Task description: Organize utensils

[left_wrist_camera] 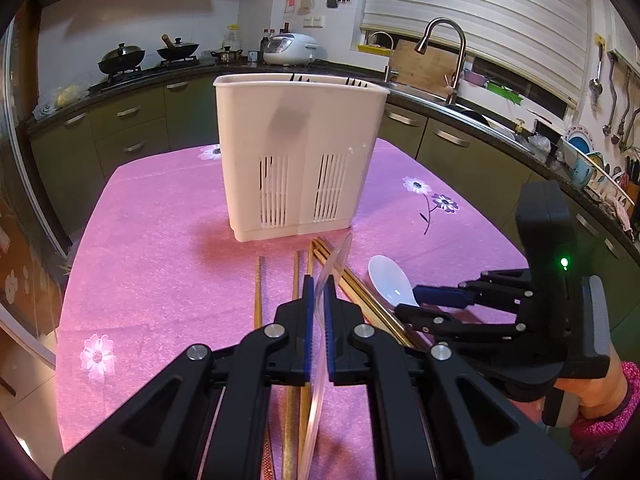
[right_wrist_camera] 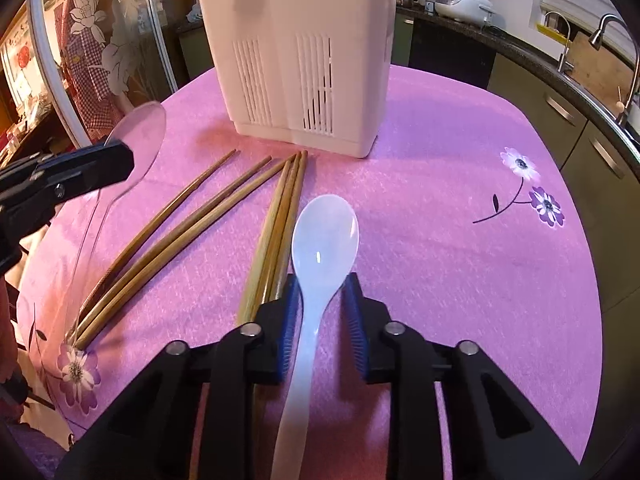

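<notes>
A white slotted utensil holder (left_wrist_camera: 298, 156) stands upright on the pink table; it also shows in the right wrist view (right_wrist_camera: 296, 56). My left gripper (left_wrist_camera: 319, 292) is shut on a clear plastic spoon (left_wrist_camera: 334, 264), held above the table; its bowl shows in the right wrist view (right_wrist_camera: 138, 140). My right gripper (right_wrist_camera: 322, 292) is open, its fingers on either side of the handle of a white spoon (right_wrist_camera: 324, 232) lying on the table; the spoon also shows in the left wrist view (left_wrist_camera: 386, 280). Several wooden chopsticks (right_wrist_camera: 224, 208) lie in front of the holder.
The pink flowered tablecloth (right_wrist_camera: 460, 240) covers the table. Kitchen cabinets, a sink with faucet (left_wrist_camera: 452, 56) and a stove with pots (left_wrist_camera: 124, 58) surround it. A glass door (right_wrist_camera: 100, 40) stands at the left in the right wrist view.
</notes>
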### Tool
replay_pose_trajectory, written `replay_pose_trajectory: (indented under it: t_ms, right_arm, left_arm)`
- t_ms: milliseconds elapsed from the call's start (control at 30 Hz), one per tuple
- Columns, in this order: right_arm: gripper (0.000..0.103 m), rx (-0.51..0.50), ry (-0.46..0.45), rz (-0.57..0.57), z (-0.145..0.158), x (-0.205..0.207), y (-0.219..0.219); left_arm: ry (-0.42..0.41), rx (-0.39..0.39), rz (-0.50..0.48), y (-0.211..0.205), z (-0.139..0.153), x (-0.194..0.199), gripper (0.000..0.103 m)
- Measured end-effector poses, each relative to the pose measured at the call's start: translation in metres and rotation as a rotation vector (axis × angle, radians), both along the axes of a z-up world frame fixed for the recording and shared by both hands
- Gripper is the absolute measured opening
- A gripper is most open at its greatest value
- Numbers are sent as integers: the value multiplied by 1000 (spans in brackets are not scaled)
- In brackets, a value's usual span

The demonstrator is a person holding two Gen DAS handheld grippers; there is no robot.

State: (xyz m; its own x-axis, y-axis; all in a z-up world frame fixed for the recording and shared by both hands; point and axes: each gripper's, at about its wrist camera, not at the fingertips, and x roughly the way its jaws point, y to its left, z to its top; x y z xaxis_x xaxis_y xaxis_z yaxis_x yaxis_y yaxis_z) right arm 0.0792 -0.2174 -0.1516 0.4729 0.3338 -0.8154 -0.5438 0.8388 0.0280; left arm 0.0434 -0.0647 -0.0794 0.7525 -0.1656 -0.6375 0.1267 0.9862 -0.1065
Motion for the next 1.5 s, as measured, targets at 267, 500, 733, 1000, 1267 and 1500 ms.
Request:
replay_pose_trajectory:
  t_ms: [267,500,733,1000,1267,1500]
  right_arm:
    - [20,-91,59,50,6,0,6]
    - [23,-136,124,91,11,16,17]
    - [15,-81,71,46,11,11,11]
    - [14,229,-96,-58,40,1,-28]
    - [14,397,-282,-78,91,-18,-50]
    - [2,413,-322,-60,119,-28,-49]
  left_arm:
    - [4,2,-7,-1,0,-1,5]
    - [4,3,-14,-3,0,-1,5]
    - [11,2,-13,-5,-1,1,5]
    - [8,-1,-16,-6,-2,1,5]
    - [-19,-18,-7,-3,8,0,5]
    - [-68,-25,-9,-1,28,-2,5]
